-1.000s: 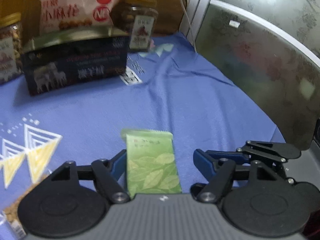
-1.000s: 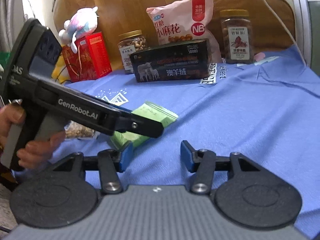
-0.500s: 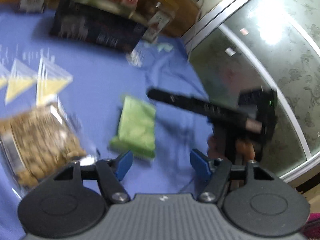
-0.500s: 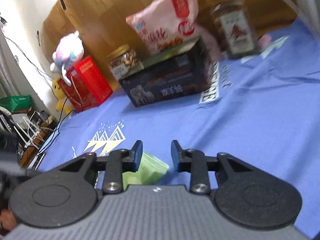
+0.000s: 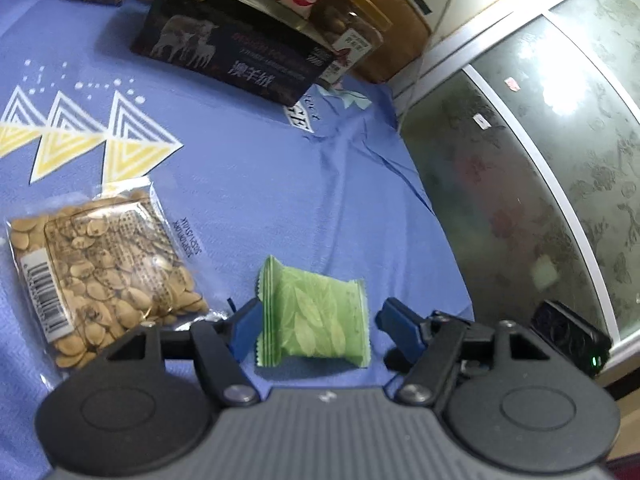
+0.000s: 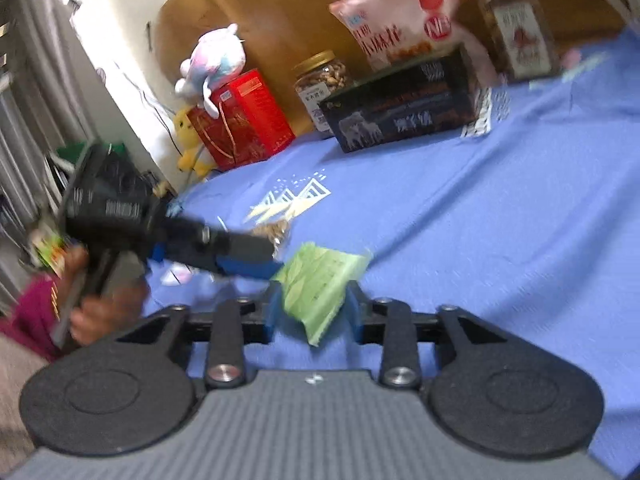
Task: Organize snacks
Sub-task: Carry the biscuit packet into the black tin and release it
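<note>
A green leaf-printed snack packet [image 5: 320, 320] lies on the blue cloth [image 5: 240, 168]. My left gripper [image 5: 318, 310] straddles it with jaws opening; the left pad is at the packet's edge and the right pad stands apart. In the right wrist view the same packet [image 6: 320, 276] sits between the pads of my right gripper [image 6: 314, 300]. Those jaws are opening too, and the blur hides any pressing. The left gripper [image 6: 260, 258] reaches in from the left, held by a hand [image 6: 100, 308]. Only the right tool's black housing [image 5: 568, 336] shows in the left wrist view.
A clear bag of seeds [image 5: 100, 276] lies left of the packet. At the back stand a black box [image 6: 404, 108], a pink snack bag [image 6: 404, 20], two jars [image 6: 320, 80], a red box [image 6: 244, 120] and a plush toy [image 6: 216, 56]. A glass door [image 5: 540, 160] borders the cloth's right edge.
The left gripper swung aside and rolled, then came back over the packet, which now lies crosswise between its fingers. The right jaws narrowed, then widened, and the packet now sits between them.
</note>
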{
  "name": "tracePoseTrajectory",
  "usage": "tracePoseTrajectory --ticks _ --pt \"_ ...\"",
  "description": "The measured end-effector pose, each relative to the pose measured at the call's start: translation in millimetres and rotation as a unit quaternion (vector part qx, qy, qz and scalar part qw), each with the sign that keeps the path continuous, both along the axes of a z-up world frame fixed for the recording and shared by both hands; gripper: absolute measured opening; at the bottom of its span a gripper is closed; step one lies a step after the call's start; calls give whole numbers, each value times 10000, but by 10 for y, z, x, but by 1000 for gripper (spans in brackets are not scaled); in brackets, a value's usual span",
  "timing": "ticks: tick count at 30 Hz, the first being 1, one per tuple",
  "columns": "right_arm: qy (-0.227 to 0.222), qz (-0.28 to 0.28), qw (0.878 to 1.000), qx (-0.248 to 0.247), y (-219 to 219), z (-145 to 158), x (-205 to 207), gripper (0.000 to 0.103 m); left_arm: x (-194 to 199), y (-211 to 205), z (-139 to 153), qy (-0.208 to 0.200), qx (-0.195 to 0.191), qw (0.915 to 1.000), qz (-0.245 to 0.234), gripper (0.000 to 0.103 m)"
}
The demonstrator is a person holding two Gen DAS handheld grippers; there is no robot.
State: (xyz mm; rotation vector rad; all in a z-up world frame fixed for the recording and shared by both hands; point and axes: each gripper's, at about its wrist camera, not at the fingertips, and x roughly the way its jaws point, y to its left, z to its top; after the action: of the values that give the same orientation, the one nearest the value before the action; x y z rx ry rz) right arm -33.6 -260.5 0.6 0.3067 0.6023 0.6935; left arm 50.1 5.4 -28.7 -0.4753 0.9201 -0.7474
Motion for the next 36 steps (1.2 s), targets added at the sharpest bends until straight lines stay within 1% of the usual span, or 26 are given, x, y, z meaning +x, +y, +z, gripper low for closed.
tracePoseTrajectory --ticks 1,3,5,7,9,10,11,14,15,18,23,25,27,31,33,36 --pt "-168 -102 9995 -235 36 15 -88 59 -8 -9 15 -57 66 10000 -19 67" --pt "-422 -195 9969 -639 123 30 -158 60 -10 -43 26 -109 193 9997 -39 67" --pt "-596 -117 9929 -1025 233 4 -172 60 -5 -92 7 -98 326 9994 -63 67" --pt "-728 -108 9869 -1438 360 -48 -170 60 -11 -136 -37 -65 394 9991 -117 62" --pt "-848 -206 9813 -1713 439 -119 -138 60 -34 -176 -46 -92 403 9989 -197 51" --pt "-930 -250 9792 -1785 444 -136 -165 56 -35 -204 -54 -47 396 9988 -296 43" --pt "-991 -253 9776 -1838 463 -139 -173 38 -44 -232 -62 -3 366 9986 -389 42" --pt "-1018 -253 9765 -1881 467 -92 -190 31 -82 -300 7 -156 537 9972 -495 42" --pt "-997 -259 9771 -1862 452 -77 -192 30 -84 -306 40 -187 528 9971 -520 42" --pt "-1012 -304 9776 -1818 425 -22 -190 30 -62 -300 168 -282 455 9967 -605 42" --pt "-1137 -384 9790 -1648 392 140 -33 29 115 -346 428 -580 608 9944 -638 42" --pt "-1211 -422 9791 -1576 378 228 103 29 238 -384 554 -744 686 9932 -576 42" --pt "-1385 -464 9771 -1547 383 343 273 29 393 -383 691 -952 728 9916 -483 42" --pt "-1814 -556 9687 -1602 436 553 740 29 875 -330 936 -1149 620 9913 -193 42" --pt "-1901 -599 9666 -1613 455 640 1019 29 1131 -302 1033 -1309 658 9892 -46 42" --pt "-1868 -622 9690 -1496 476 726 1484 29 1535 -231 1114 -1398 693 9875 232 44"
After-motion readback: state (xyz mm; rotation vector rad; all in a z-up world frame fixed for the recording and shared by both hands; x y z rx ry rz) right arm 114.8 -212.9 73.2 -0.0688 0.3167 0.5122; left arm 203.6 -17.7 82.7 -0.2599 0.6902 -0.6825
